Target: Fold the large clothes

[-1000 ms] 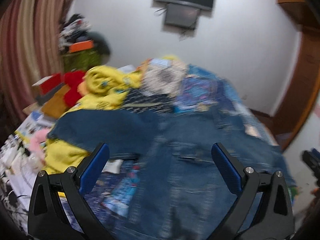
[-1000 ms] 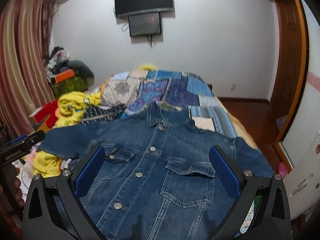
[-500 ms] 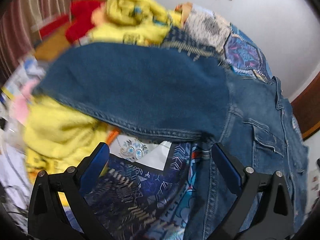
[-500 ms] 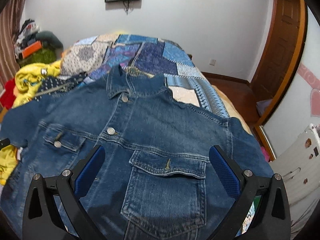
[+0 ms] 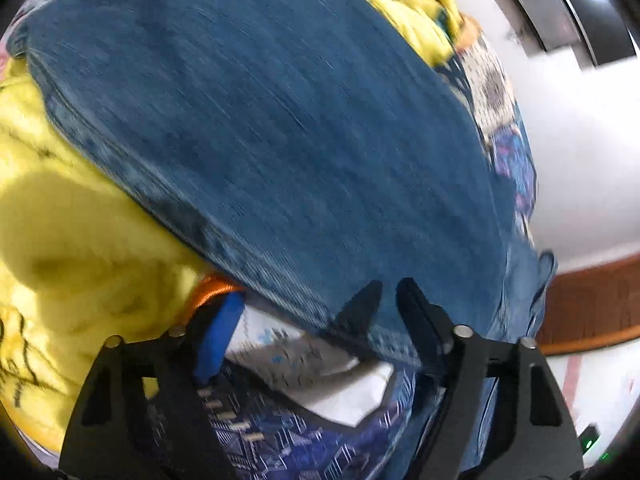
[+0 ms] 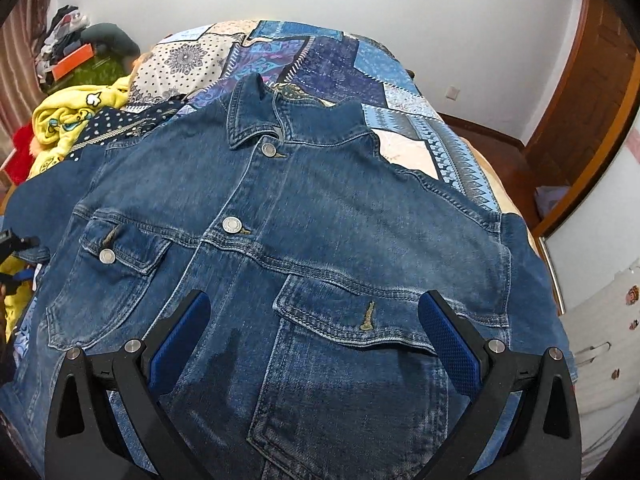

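A blue denim jacket (image 6: 304, 208) lies face up and buttoned on the patchwork bed, collar at the far end. Its left sleeve (image 5: 260, 128) spreads out sideways and fills the left wrist view. My left gripper (image 5: 316, 316) is open, its fingers straddling the sleeve's lower seam close to the armpit, with the seam between the jaws. My right gripper (image 6: 312, 332) is open and empty, hovering just above the jacket's right chest pocket (image 6: 352, 320).
A yellow printed blanket (image 5: 60, 220) lies bunched under and beside the sleeve, and also shows at the bed's left in the right wrist view (image 6: 68, 120). The patchwork quilt (image 6: 320, 60) covers the bed. A wooden door frame (image 6: 580, 100) stands to the right.
My left gripper has dropped down and forward onto the sleeve seam, its jaws narrowing around it. My right gripper has lowered closer over the jacket's front.
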